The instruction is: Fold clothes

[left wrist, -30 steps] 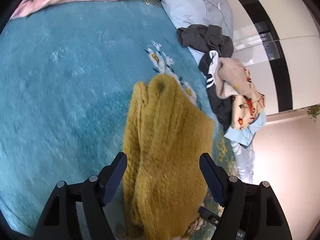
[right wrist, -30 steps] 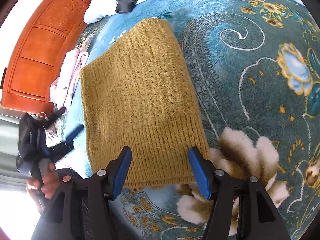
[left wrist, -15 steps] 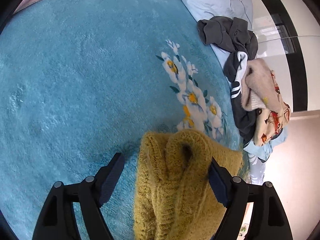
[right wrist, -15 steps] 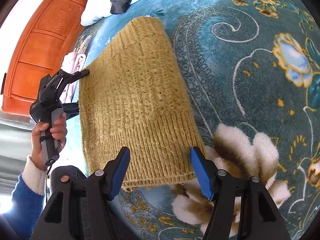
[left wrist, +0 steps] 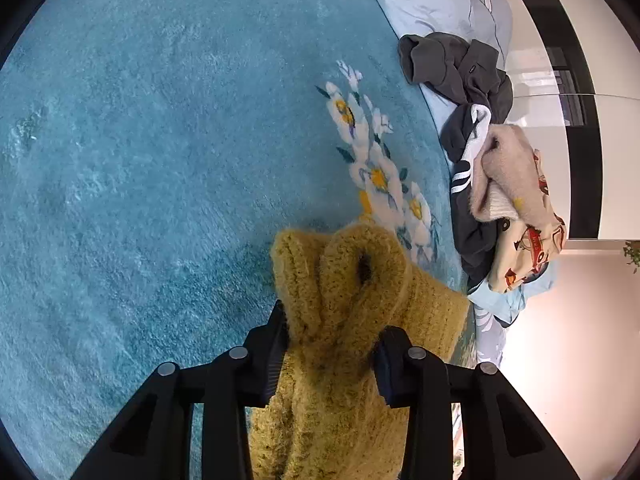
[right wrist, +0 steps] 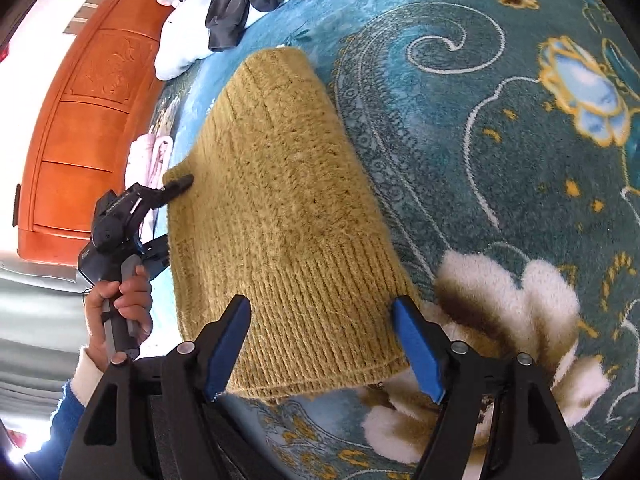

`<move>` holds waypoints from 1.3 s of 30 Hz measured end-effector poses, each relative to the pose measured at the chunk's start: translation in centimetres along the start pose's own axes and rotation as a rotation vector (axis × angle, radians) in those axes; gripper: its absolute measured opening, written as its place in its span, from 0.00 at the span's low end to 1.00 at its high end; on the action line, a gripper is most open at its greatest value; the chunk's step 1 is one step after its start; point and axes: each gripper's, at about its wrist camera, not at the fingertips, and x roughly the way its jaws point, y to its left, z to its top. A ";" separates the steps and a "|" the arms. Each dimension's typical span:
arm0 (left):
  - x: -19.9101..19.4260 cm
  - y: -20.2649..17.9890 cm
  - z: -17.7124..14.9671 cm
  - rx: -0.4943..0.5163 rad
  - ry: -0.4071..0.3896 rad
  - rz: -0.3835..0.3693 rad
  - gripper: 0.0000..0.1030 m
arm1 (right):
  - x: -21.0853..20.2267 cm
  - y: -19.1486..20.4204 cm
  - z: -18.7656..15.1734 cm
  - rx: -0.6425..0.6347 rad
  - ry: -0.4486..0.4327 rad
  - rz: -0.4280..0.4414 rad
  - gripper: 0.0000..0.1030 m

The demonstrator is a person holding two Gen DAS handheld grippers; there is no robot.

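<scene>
A mustard knitted sweater (right wrist: 280,200) lies folded on the teal flowered blanket (right wrist: 500,200). In the left wrist view its bunched side edge (left wrist: 360,272) sits between the fingers of my left gripper (left wrist: 332,332), whose jaws are closing and pinch the thick fold. In the right wrist view a hand (right wrist: 120,296) holds that gripper at the sweater's left edge. My right gripper (right wrist: 320,316) hovers over the ribbed hem. Its jaws are opening, the blue pads (right wrist: 416,348) stand wide apart, and the hem lies below them untouched.
A pile of unfolded clothes (left wrist: 500,184) and a grey garment (left wrist: 452,68) lie by a pale blue pillow (left wrist: 440,8) at the bed's right edge. A wooden headboard (right wrist: 80,120) and a pink cloth (right wrist: 148,156) are beyond the sweater.
My left gripper came down to the sweater's edge and its jaws narrowed onto the fold. The right gripper stayed over the hem and its jaws spread a little wider.
</scene>
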 end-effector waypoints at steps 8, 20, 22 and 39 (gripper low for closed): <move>-4.9 0.0 -1.3 0.020 -0.059 0.005 0.33 | -0.9 0.8 2.9 -0.082 0.037 -0.080 0.14; -9.0 5.4 -2.9 -0.187 -0.117 0.030 0.33 | 0.8 6.0 6.5 -0.215 0.033 -0.010 0.17; -8.9 5.8 -2.7 -0.198 -0.104 0.043 0.33 | 1.1 4.7 4.7 -0.184 0.051 -0.005 0.45; -8.8 8.0 -1.7 -0.267 -0.069 -0.047 0.40 | 7.7 2.9 -0.4 0.110 0.041 0.275 0.62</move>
